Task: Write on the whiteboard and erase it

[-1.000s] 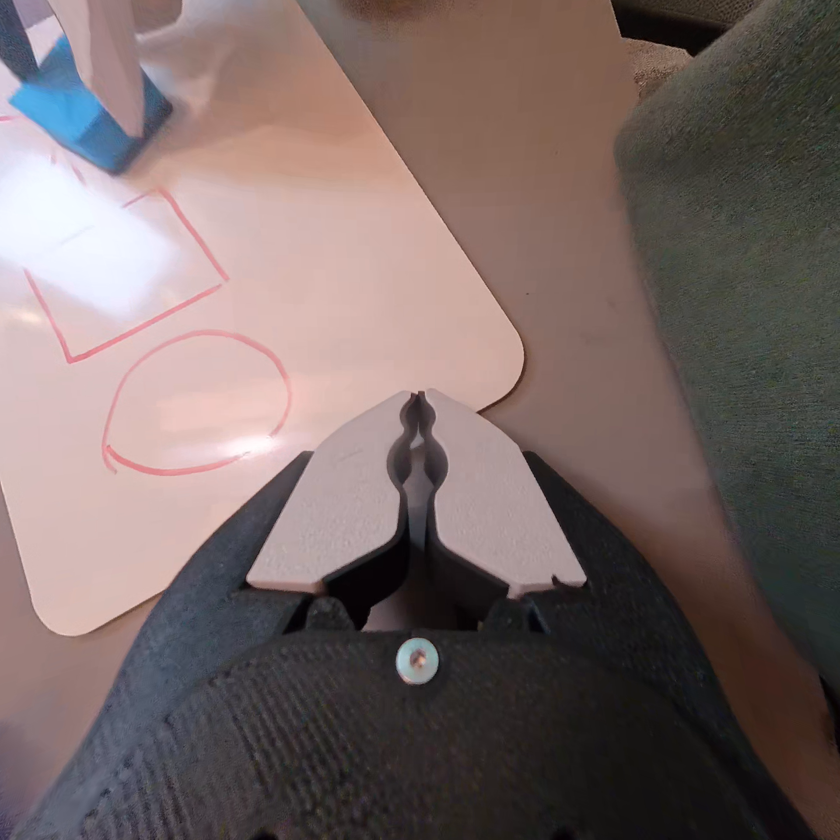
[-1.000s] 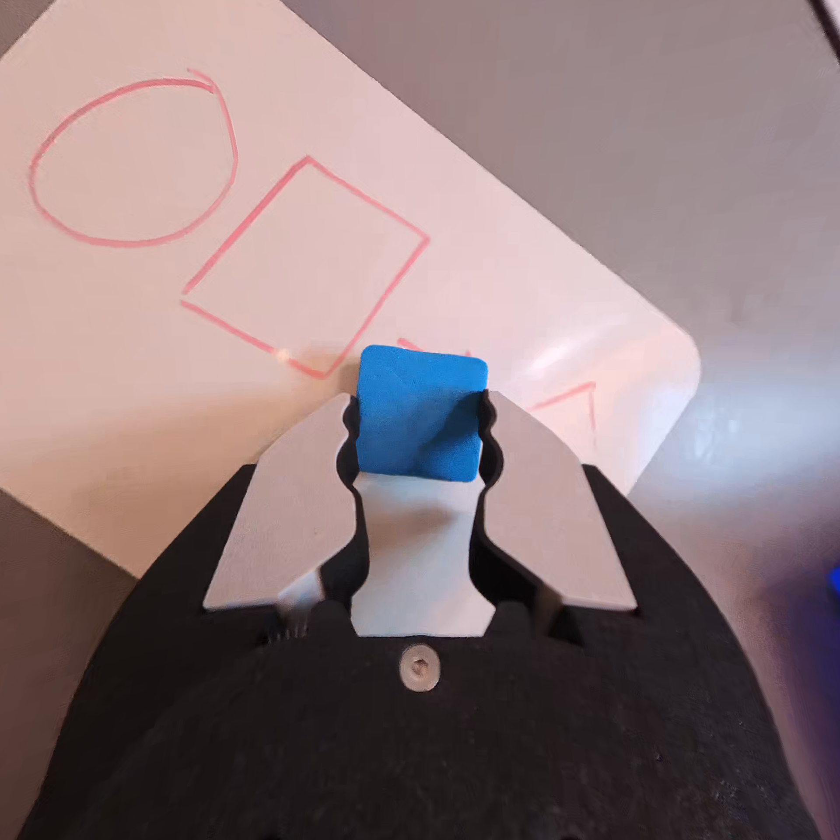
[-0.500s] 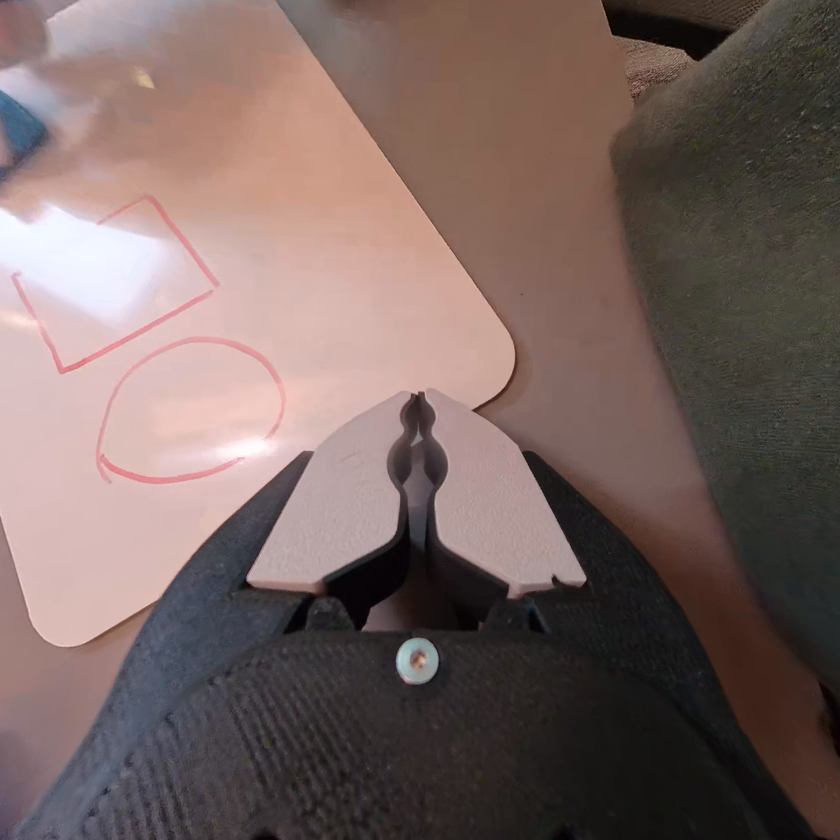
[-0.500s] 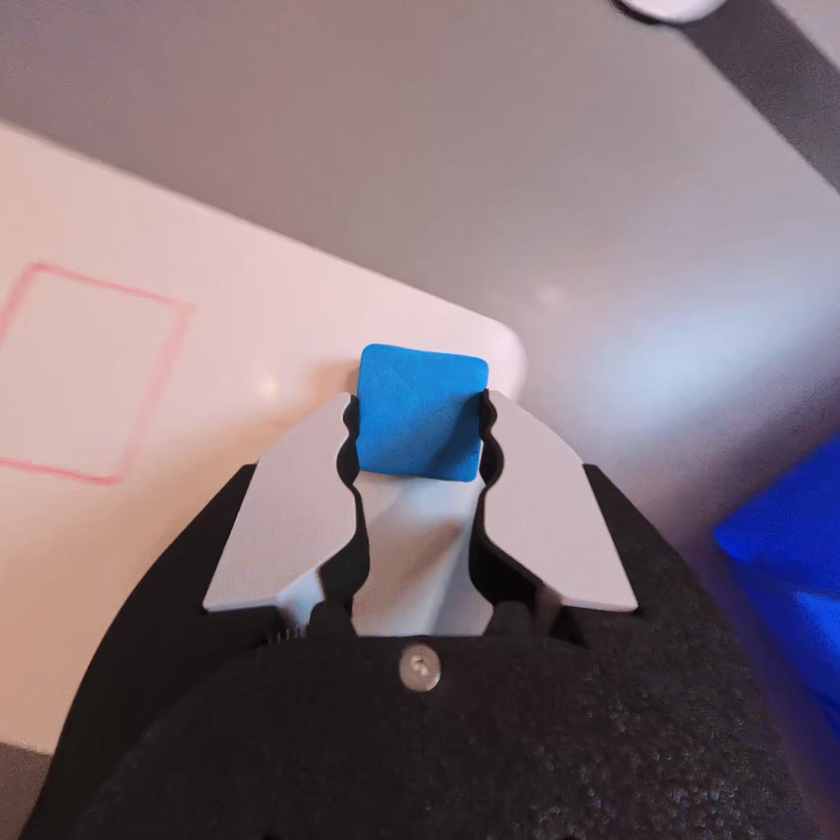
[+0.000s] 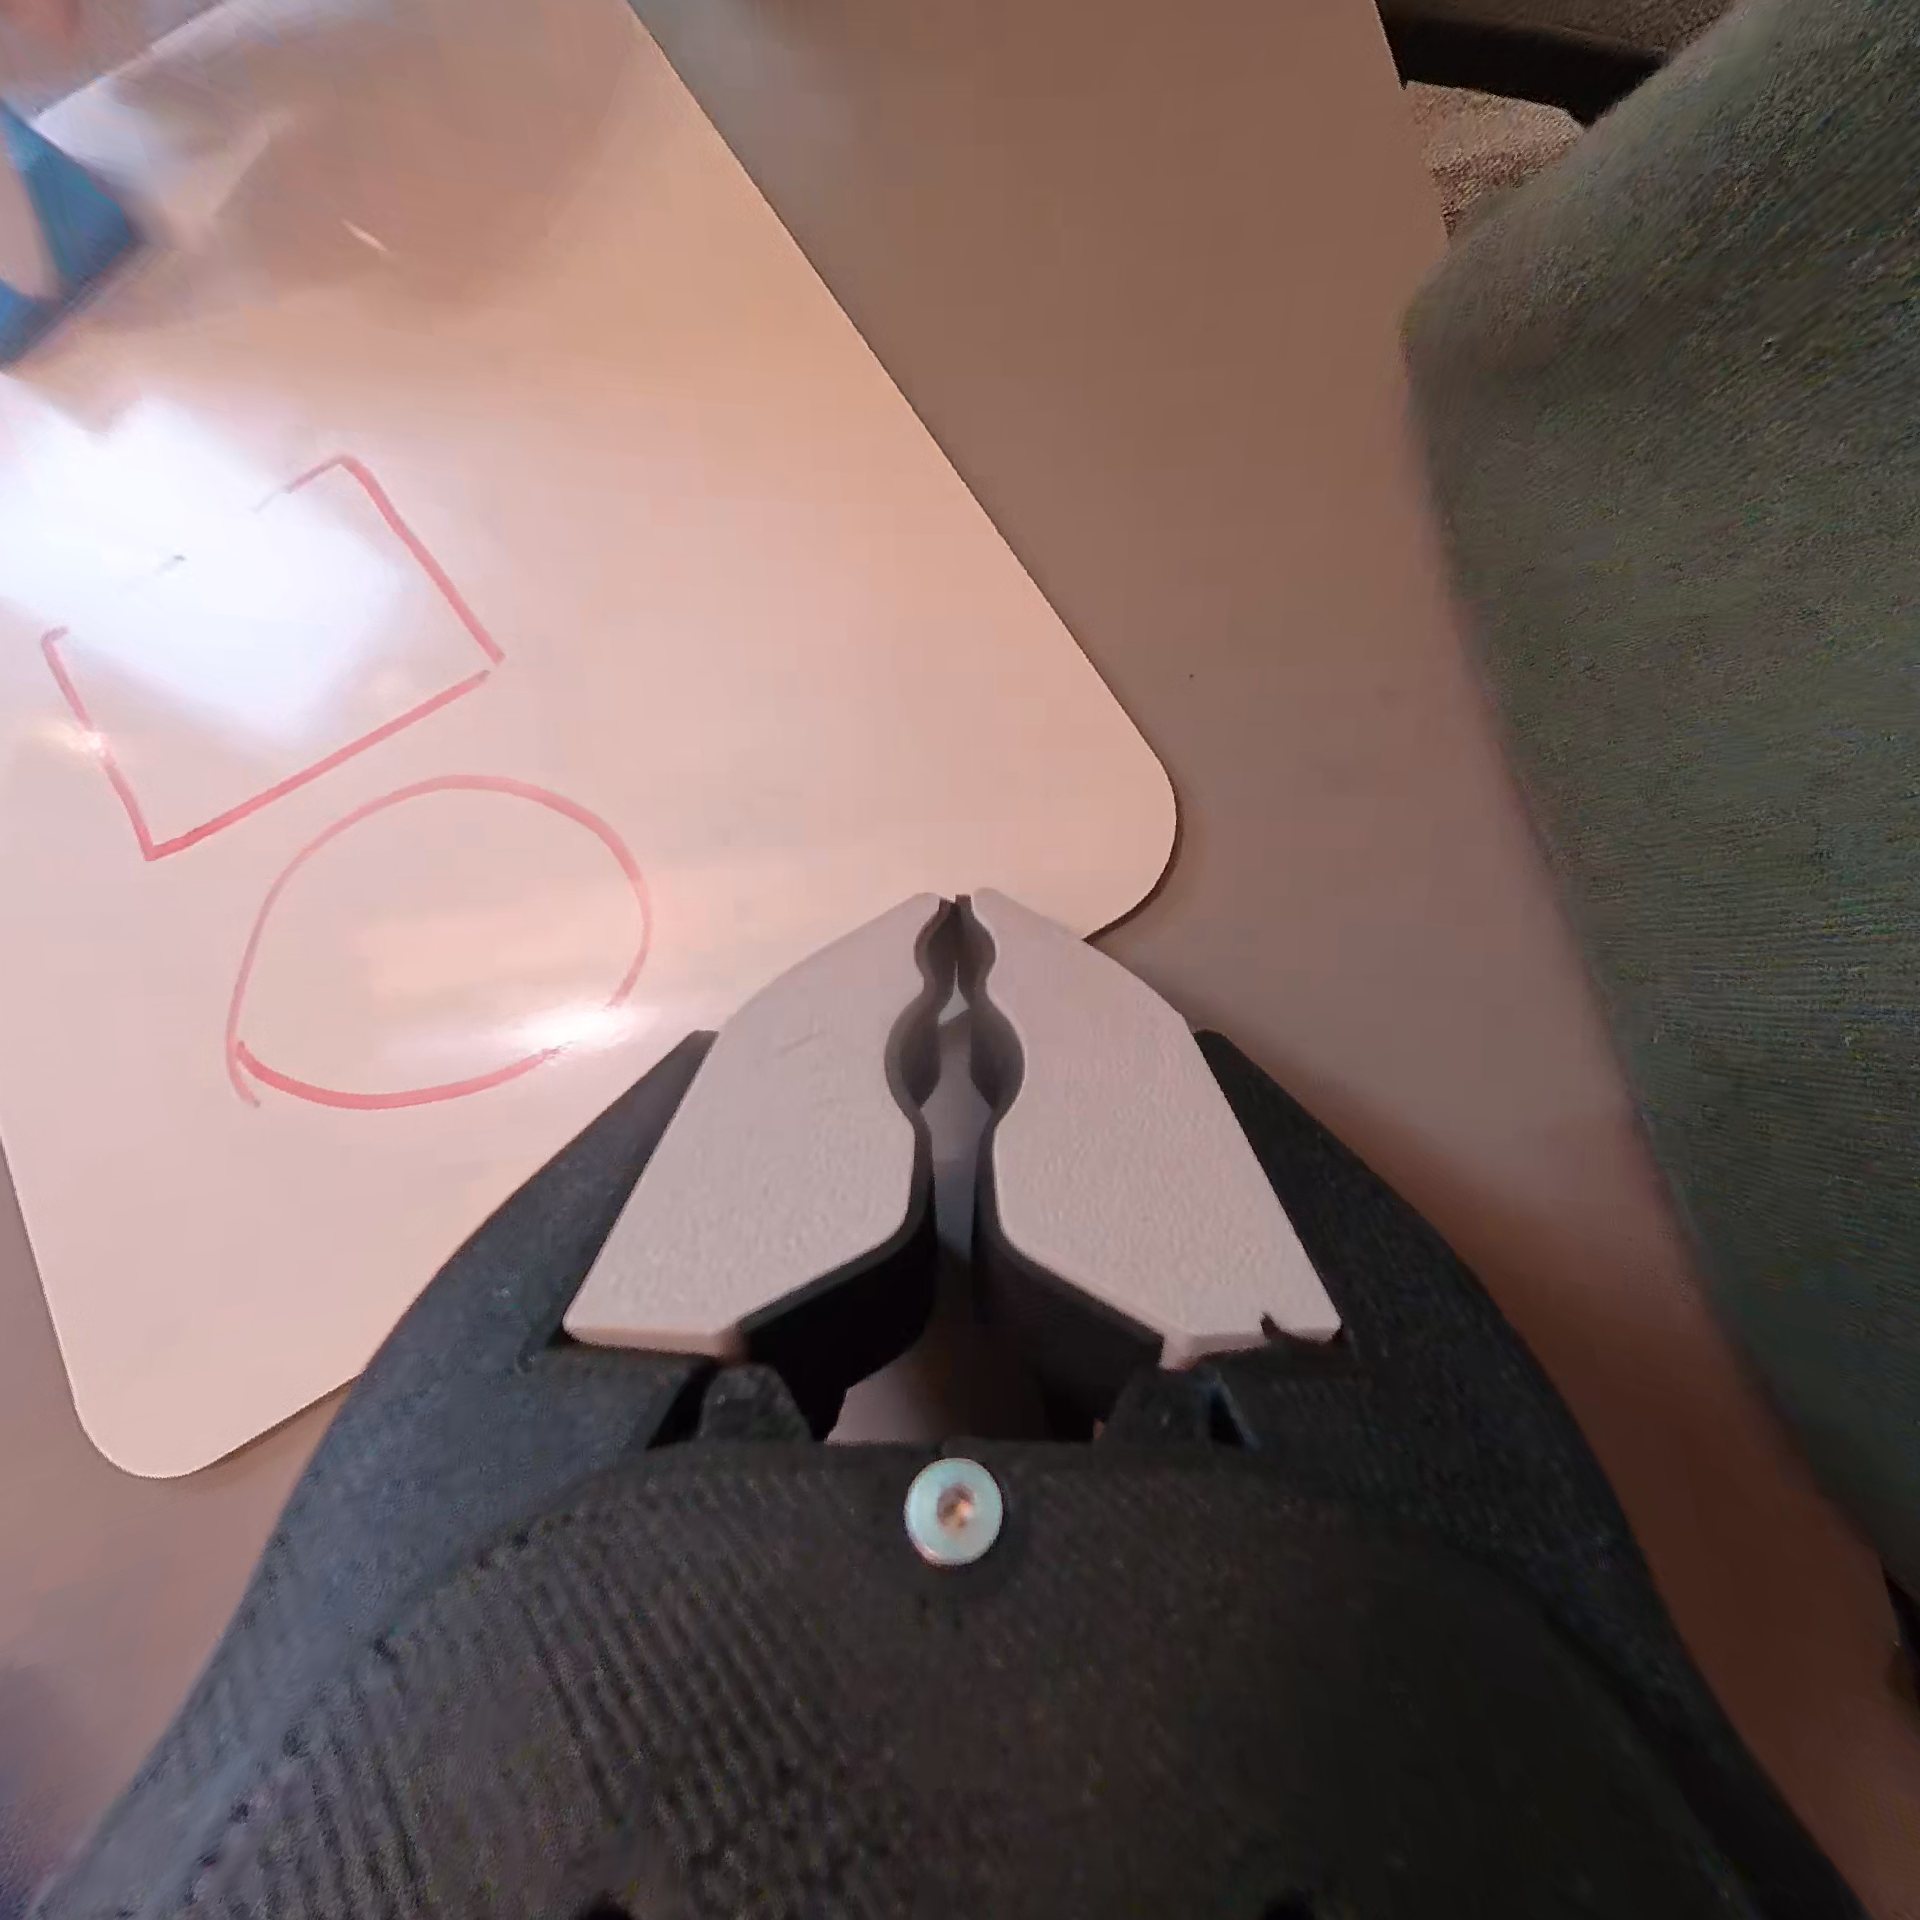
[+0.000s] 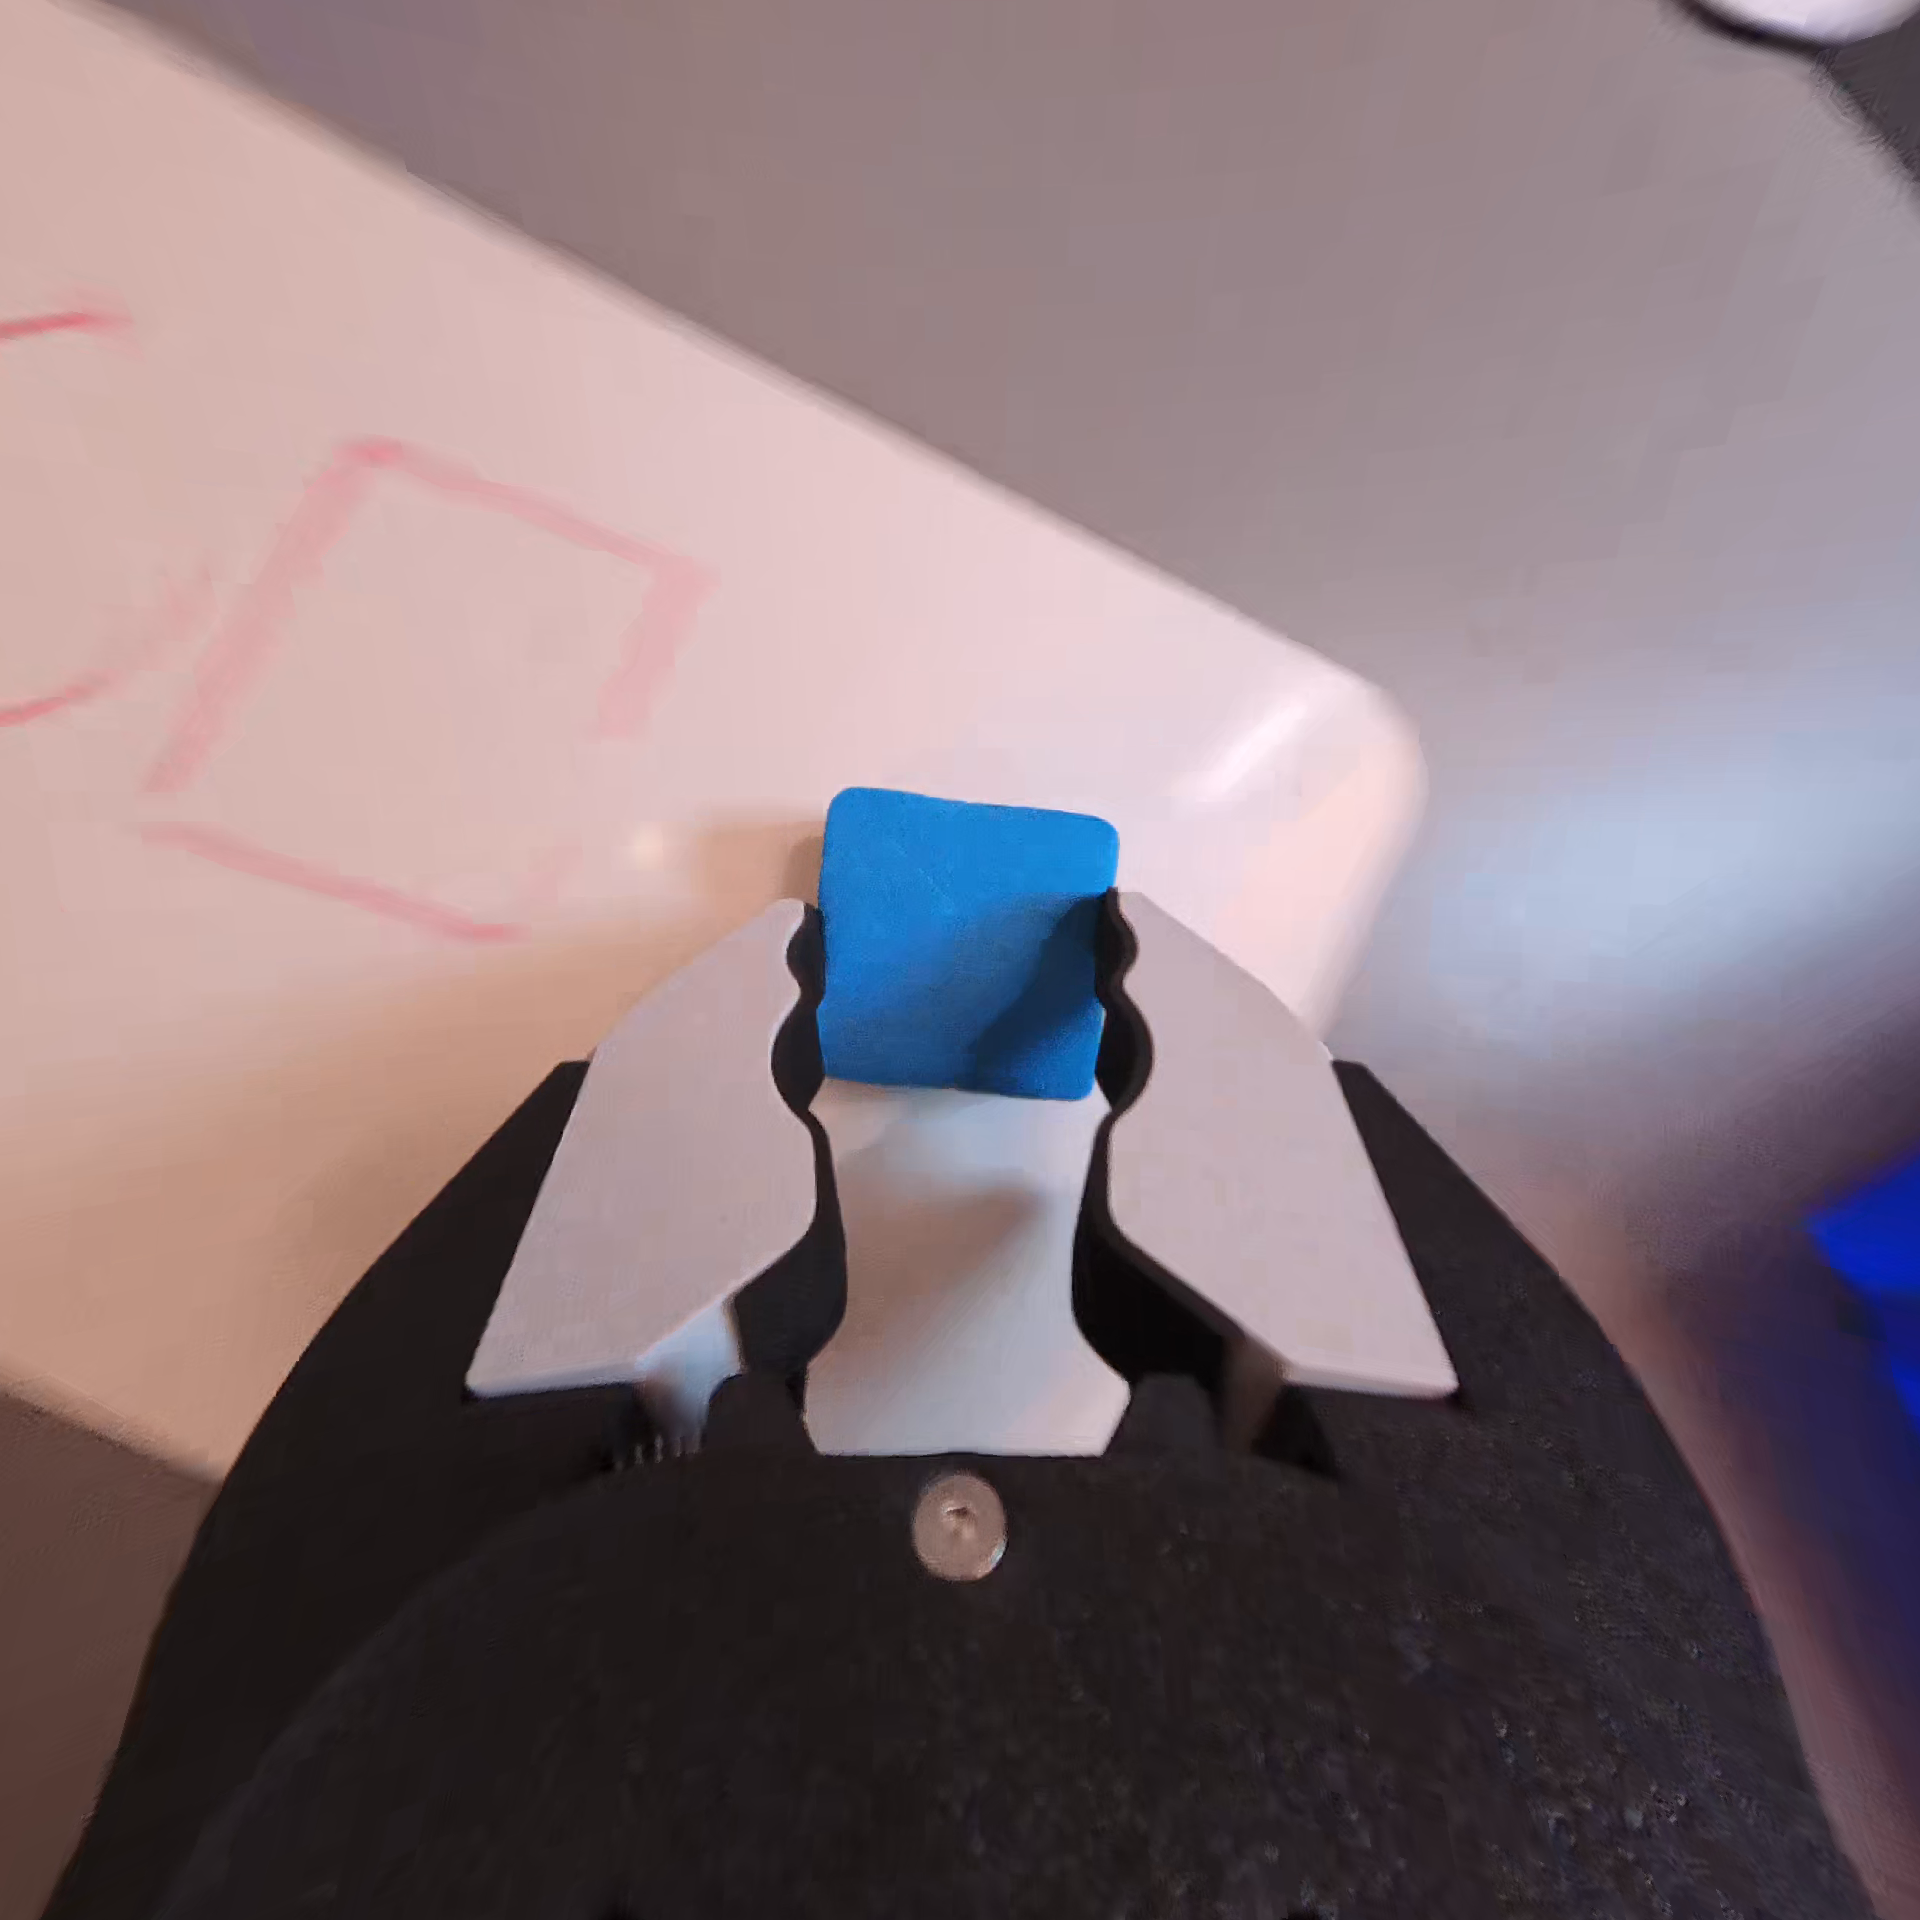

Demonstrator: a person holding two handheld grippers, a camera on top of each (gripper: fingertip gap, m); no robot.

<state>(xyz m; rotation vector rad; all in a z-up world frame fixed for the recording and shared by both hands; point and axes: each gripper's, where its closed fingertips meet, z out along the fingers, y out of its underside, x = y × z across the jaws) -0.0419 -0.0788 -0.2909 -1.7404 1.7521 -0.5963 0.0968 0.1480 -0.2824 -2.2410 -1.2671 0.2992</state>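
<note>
Beneath everything lies a plain grey-brown tabletop (image 5: 1195,436), matte and flat, with a green fabric mass (image 5: 1704,727), soft and ribbed, along its right side in the left wrist view. On it rests the whiteboard (image 5: 644,540), a thin, stiff sheet with rounded corners and a glossy face that throws back glare; it looks light and likely to slide if pushed sideways. Red marker lines remain on it: a square (image 5: 436,592) with part of its outline missing, and beside it a whole circle (image 5: 436,935). The left gripper (image 5: 961,914) sits at the board's near corner, its pale textured fingers pressed together on nothing. The right gripper (image 6: 961,925) clamps a blue eraser block (image 6: 961,935) by its two sides, at or just above the board near a far corner. The block seems soft and light, so a side grip held low should suit wiping.
</note>
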